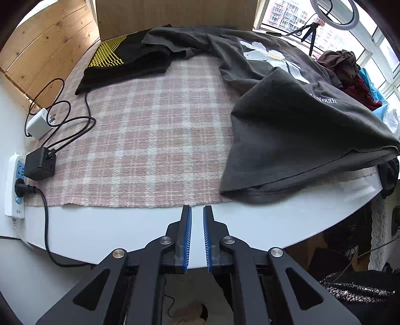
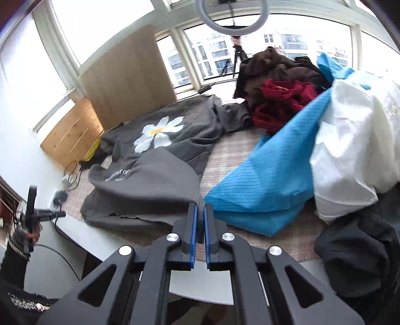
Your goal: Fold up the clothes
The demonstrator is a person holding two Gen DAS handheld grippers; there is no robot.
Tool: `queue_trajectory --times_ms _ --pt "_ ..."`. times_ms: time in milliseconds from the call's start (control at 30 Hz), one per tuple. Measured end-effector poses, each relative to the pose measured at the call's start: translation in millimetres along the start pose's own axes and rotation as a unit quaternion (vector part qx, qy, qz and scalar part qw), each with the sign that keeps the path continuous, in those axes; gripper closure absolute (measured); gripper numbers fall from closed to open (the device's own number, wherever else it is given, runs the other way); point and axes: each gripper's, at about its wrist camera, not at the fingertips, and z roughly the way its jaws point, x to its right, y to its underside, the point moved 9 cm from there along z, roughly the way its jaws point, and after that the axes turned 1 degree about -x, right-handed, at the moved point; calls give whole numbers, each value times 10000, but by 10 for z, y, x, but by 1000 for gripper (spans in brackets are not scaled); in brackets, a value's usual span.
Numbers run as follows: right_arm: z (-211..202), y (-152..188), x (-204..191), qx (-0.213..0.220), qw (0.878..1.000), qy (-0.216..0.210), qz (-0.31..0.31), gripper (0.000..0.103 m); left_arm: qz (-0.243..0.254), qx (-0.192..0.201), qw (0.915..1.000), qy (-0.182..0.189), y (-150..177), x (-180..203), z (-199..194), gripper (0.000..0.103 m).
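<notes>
A dark grey T-shirt (image 1: 287,120) with a white daisy print lies spread on the right of the pink plaid cloth (image 1: 150,140), its lower part folded up over itself. In the right wrist view the shirt (image 2: 160,175) reaches my right gripper (image 2: 200,206), which is shut on a corner of its folded hem at the table's front edge. My left gripper (image 1: 197,208) hovers above the white table edge, left of the shirt's hem. Its pads are almost together and hold nothing. A folded black shirt with yellow stripes (image 1: 125,62) rests at the back left.
A power strip (image 1: 13,185), a black charger (image 1: 40,163), a white charger (image 1: 38,123) and cables line the left edge. On the right lie a blue garment (image 2: 270,175), a white one (image 2: 350,150), a black one (image 2: 357,250) and a red-brown pile (image 2: 280,100). A ring light (image 1: 332,15) stands behind.
</notes>
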Motion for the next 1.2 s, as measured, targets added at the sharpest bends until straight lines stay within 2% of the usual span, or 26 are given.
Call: queue_trajectory --times_ms 67,200,267,500,533,600,667,733,800,900,933,967,1067,1133,1200 --pt "49 19 180 -67 9996 257 97 98 234 -42 9997 84 19 217 83 89" --pt "250 84 246 -324 9991 261 67 98 693 -98 9974 196 44 591 223 82" --pt "313 109 244 -407 9988 269 -11 98 795 -96 9967 105 24 629 283 76" --pt "296 49 229 -412 9989 219 -88 98 1068 -8 9942 -111 -84 738 478 77" --pt "288 48 221 -412 9989 213 -106 98 1069 52 9943 -15 -116 754 502 78" --pt "275 42 207 -409 9989 187 -103 98 1030 165 9943 197 -179 783 545 101" --pt "265 31 180 -400 9991 139 -83 98 948 211 9950 242 -252 773 515 101" --pt "250 12 134 -387 9992 82 -65 98 896 239 9953 264 -325 715 290 101" --pt "199 -16 -59 -347 9992 -185 -84 98 837 442 9953 211 -403 572 -183 101" --pt "137 49 -453 -292 9971 -688 -161 98 953 1050 9886 -506 -409 223 -1181 101" --pt "147 145 -588 -311 9957 -853 -173 98 948 1197 9849 -818 -362 126 -1432 101" --pt "181 264 -685 -373 9947 -940 -181 98 858 1205 9842 -972 -311 28 -1515 101" --pt "358 722 -631 -786 9938 -785 -9 98 517 825 9906 -961 -101 -181 -1266 101" --pt "500 1041 -387 -1173 9901 -636 441 98 511 213 9940 -942 191 -187 -731 101" --pt "613 1231 -267 -1408 9862 -588 638 98 505 -226 9943 -916 440 -197 -304 101"
